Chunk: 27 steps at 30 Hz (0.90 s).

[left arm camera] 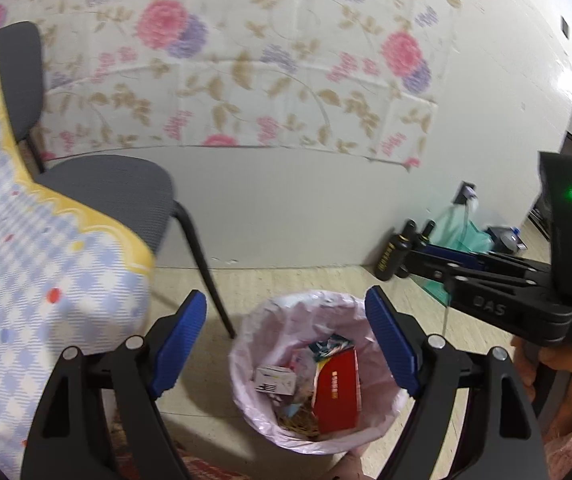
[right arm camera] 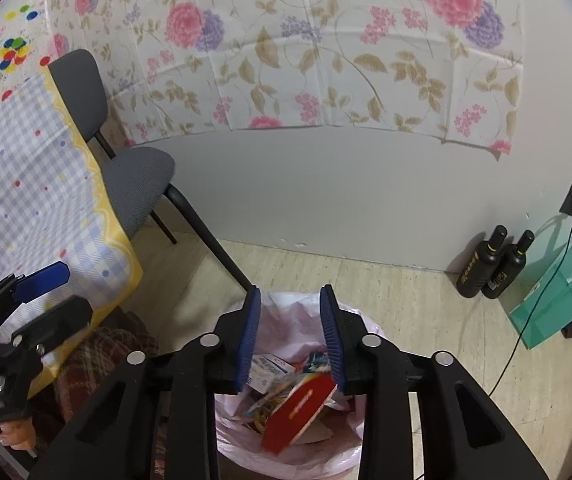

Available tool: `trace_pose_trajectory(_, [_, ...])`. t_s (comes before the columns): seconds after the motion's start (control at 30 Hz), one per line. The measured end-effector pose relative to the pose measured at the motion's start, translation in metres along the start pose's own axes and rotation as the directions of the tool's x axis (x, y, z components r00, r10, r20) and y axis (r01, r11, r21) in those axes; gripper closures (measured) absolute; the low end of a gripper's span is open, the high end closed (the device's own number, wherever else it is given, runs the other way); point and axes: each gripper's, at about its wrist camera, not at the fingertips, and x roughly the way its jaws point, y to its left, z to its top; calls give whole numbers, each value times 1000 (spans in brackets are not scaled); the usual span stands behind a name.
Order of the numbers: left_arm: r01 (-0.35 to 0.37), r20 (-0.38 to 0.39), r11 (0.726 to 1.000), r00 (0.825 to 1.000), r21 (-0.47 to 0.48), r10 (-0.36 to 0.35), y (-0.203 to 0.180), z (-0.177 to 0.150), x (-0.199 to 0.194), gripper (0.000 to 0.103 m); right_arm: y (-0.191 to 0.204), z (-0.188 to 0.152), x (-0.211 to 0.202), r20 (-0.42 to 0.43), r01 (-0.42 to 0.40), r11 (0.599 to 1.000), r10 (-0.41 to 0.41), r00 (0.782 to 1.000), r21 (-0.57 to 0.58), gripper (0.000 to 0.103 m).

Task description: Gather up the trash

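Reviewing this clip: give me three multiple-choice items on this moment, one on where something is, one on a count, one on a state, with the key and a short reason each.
1. Where is the red packet?
A. On the chair seat
B. Inside the lined bin
C. On the tablecloth

2. How many black bottles stand by the wall?
A. One
B. Two
C. Four

3. How does the left gripper stand?
A. Clamped on the packet
B. Shut, empty
C. Open, nothing between its fingers

Key: 1 B, the packet lies among the other rubbish inside the pink liner. 2 B, two bottles stand side by side next to the green bag. 3 C, its blue pads are spread wide above the bin with only air between them.
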Motion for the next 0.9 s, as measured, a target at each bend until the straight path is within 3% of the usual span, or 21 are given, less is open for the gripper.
trace_pose_trajectory(0.2, [-134,53,989,989,-62,138,31,11,-30,16,31,15,-6,12,-56,998,56,998,-39,50])
trace_pose_trajectory(0.37, [-233,99,964,964,-129,246,61,17,-64,7,70,36,-8,43,-97,989,103,994,-111,15])
trace_pose_trajectory(0.47, [-292,108,939,943,-182,314,81,19,-80,7,93,49,-9,68,-102,983,113,991,-155,12])
trace_pose_trajectory(0.67, [-403,78,862,892,-308,445,124,18,-106,7,131,72,-6,68,-168,968,183,981,-187,9])
trace_pose_trajectory(0.77, [-389,69,839,893,-382,445,147,14,-122,7,152,80,-6,59,-196,958,213,975,-210,9])
trace_pose_trajectory(0.83, [-404,72,822,881,-401,468,155,13,-131,7,170,84,-8,74,-213,950,235,969,-228,8])
trace_pose_trajectory(0.9, [-462,66,791,847,-402,528,163,10,-143,7,184,88,-10,85,-224,944,251,964,-243,8])
